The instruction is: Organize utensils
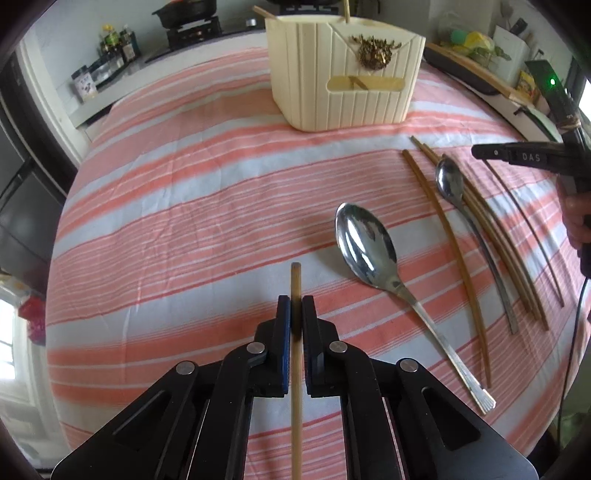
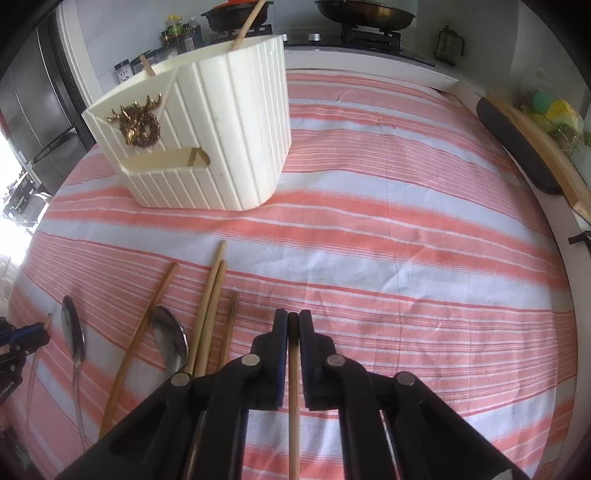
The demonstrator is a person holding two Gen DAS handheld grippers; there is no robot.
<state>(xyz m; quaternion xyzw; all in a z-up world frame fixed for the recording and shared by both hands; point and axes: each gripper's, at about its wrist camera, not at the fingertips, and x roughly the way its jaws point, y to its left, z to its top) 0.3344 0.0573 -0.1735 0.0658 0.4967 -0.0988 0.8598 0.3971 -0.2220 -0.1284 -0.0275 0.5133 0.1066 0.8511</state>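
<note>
My left gripper (image 1: pixel 295 301) is shut on a wooden chopstick (image 1: pixel 295 275) whose tip sticks out past the pads, above the striped cloth. My right gripper (image 2: pixel 293 316) is shut on another chopstick (image 2: pixel 293 387) that runs back between the jaws. The right gripper also shows at the right edge of the left wrist view (image 1: pixel 517 155). A cream ribbed utensil holder (image 1: pixel 343 70) (image 2: pixel 207 140) with a gold wreath ornament stands at the far side; chopsticks stick up from it. On the cloth lie a large spoon (image 1: pixel 365 247), a smaller spoon (image 1: pixel 448 181) and several chopsticks (image 1: pixel 454 251) (image 2: pixel 210 310).
A pink and white striped cloth (image 1: pixel 184 206) (image 2: pixel 406 240) covers the table. A stove with pans (image 2: pixel 365 16) and bottles (image 1: pixel 118 44) stands behind. A dark tray with a long wooden piece (image 2: pixel 528 147) lies at the right edge. A hand (image 1: pixel 576 218) holds the right gripper.
</note>
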